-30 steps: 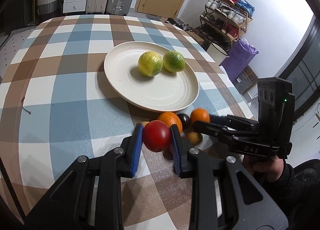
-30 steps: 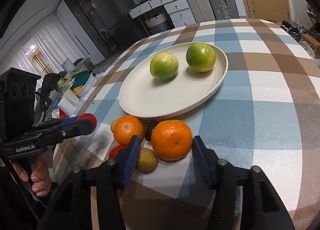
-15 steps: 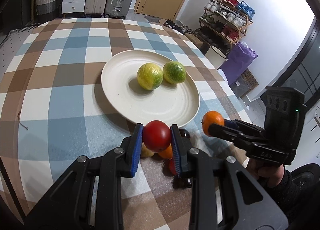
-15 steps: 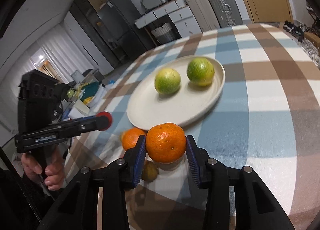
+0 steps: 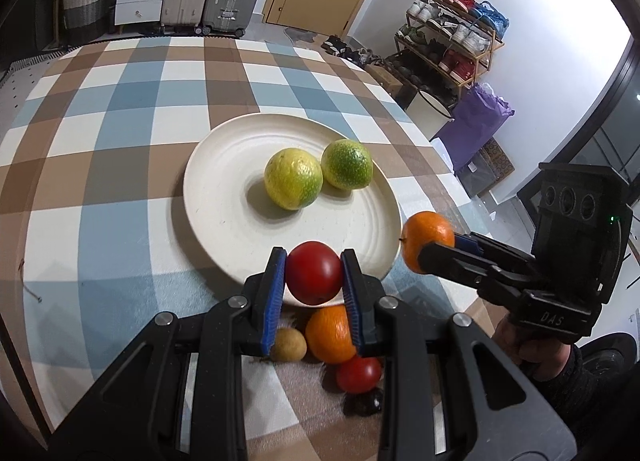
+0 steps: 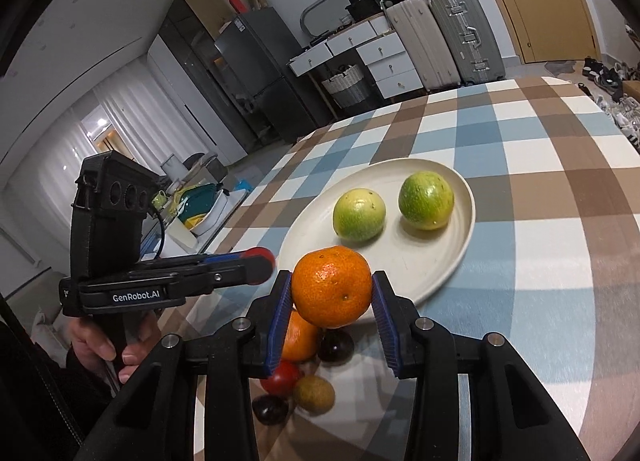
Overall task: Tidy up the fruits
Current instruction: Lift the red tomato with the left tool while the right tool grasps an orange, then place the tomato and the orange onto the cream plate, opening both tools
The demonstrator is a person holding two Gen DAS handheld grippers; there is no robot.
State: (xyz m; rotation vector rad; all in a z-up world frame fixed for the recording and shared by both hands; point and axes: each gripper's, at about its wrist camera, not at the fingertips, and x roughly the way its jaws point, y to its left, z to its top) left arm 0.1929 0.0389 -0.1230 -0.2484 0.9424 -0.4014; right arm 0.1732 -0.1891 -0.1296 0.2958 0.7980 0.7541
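Bright, even indoor light casts soft shadows; fisheye bending and dark vignetting mark the edges, focus mostly sharp.

I see bare room on the near half of the round cream ceramic plate [image 5: 224,197], while two yellow-green round citrus fruits [image 5: 293,178] fill its far side. A small cluster of loose fruit [image 5: 332,335] crowds the checked-cloth worktop [image 5: 100,189] just before the plate's near rim; the cloth to the left and beyond lies open.
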